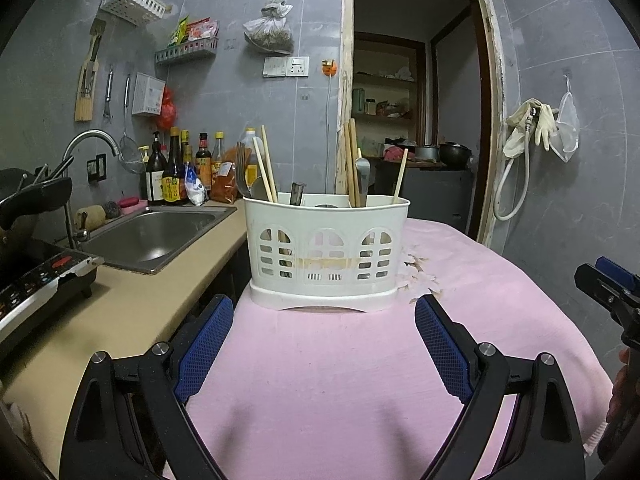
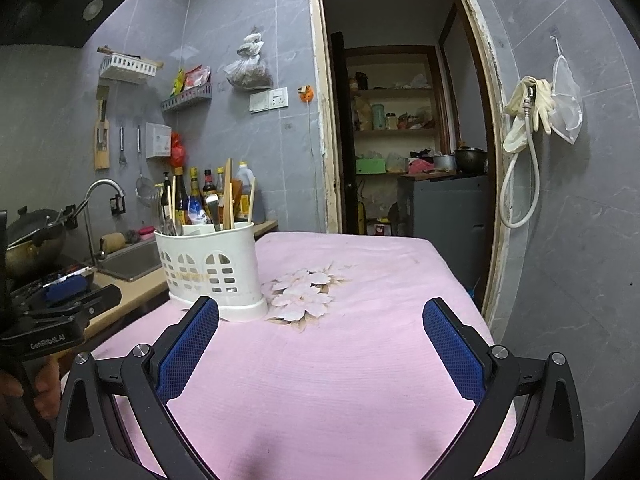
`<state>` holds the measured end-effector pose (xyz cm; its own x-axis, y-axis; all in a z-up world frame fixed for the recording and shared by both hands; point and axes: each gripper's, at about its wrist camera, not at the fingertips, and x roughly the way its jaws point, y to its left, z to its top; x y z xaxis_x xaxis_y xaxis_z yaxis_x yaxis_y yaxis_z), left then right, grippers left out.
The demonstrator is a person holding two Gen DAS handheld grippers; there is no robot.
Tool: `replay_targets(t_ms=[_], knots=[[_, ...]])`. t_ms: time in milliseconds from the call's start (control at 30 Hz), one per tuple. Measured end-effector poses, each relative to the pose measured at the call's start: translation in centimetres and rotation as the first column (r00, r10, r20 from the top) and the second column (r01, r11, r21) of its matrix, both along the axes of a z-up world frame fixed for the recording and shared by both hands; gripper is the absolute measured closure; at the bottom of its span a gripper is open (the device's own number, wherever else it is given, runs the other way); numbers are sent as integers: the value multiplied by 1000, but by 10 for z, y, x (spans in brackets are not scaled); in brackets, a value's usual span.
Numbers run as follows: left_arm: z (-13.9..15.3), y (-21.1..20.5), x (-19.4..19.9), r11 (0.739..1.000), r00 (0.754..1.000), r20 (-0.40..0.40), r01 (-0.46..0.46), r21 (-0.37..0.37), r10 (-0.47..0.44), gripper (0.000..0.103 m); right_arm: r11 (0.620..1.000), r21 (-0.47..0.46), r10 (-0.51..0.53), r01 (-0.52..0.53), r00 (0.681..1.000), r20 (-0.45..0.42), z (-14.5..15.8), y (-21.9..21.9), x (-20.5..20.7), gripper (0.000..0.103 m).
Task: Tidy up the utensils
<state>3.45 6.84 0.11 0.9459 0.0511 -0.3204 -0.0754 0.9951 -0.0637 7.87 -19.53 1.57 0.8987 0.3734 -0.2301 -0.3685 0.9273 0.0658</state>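
Note:
A white plastic utensil caddy [image 1: 326, 252] stands on the pink cloth [image 1: 332, 364], straight ahead of my left gripper [image 1: 324, 312]. Wooden chopsticks [image 1: 266, 168], a fork [image 1: 241, 174] and a metal spoon [image 1: 362, 180] stick up out of it. My left gripper is open with nothing between its blue pads, just short of the caddy. In the right wrist view the caddy [image 2: 212, 268] sits to the front left of my right gripper [image 2: 320, 314], which is open and holds nothing over the pink cloth [image 2: 320, 360]. Each gripper shows at the edge of the other's view.
A steel sink [image 1: 156, 236] with a tap [image 1: 90, 140] lies left of the table. Sauce bottles [image 1: 176, 172] line the wall behind it. An induction cooker [image 1: 36, 284] and a wok [image 1: 24, 200] sit at far left. A doorway [image 2: 400, 140] opens behind the table.

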Motion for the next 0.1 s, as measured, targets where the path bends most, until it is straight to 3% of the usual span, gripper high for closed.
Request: replay_targets(t_ms=[100], knots=[[-2,3,3,1000,1000,-6,-1,-5,1,14,1000,-5,11,-12,1000,-11,-1,2,4,0]])
